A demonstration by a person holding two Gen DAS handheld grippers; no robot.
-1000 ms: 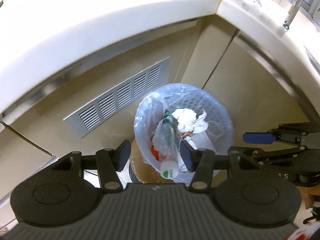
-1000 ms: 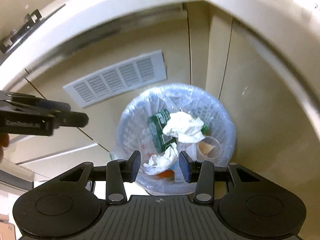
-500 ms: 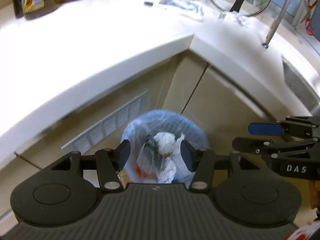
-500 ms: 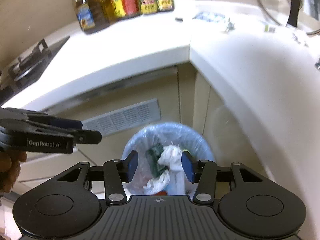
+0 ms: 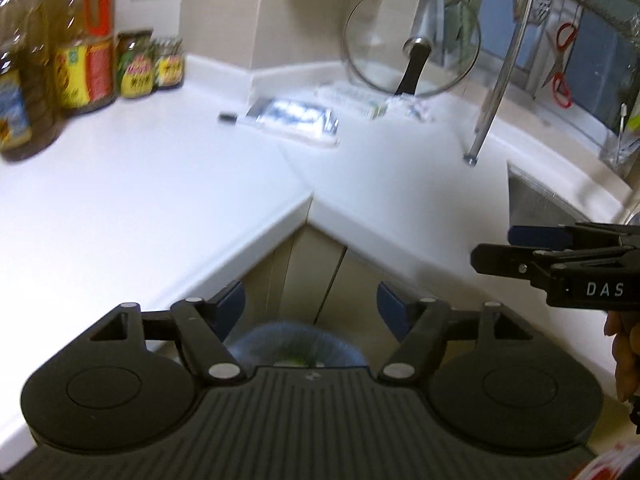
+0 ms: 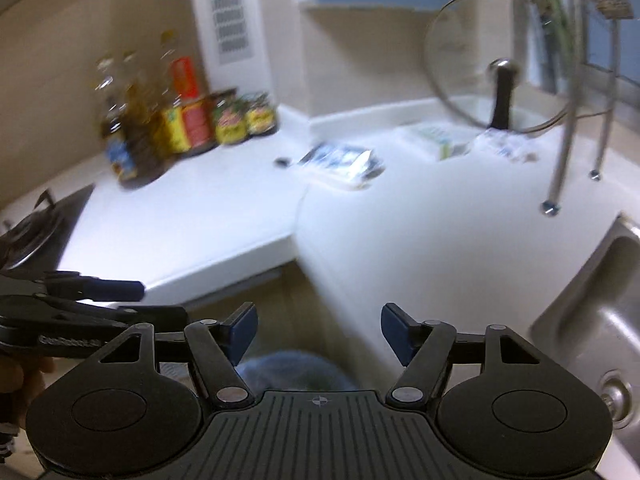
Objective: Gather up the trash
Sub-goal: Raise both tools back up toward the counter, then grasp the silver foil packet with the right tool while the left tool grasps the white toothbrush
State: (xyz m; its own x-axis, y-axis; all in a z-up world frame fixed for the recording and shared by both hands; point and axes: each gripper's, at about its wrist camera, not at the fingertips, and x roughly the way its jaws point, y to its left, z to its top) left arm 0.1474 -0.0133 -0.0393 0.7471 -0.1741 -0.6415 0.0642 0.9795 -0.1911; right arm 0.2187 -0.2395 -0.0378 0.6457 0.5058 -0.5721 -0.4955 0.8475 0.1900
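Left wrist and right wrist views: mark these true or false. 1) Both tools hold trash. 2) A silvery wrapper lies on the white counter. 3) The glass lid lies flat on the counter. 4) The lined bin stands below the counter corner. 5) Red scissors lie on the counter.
1) False: the left tool and right tool are opening with nothing between their fingers.
2) True: silvery wrapper, white counter.
3) False: the glass lid stands propped on edge.
4) True: lined bin.
5) False: the red scissors hang near the window.

It was a home kitchen: a white corner counter (image 6: 224, 216) carried bottles (image 6: 160, 120), beside a sink (image 6: 592, 300) and probably a stove (image 6: 36, 228).
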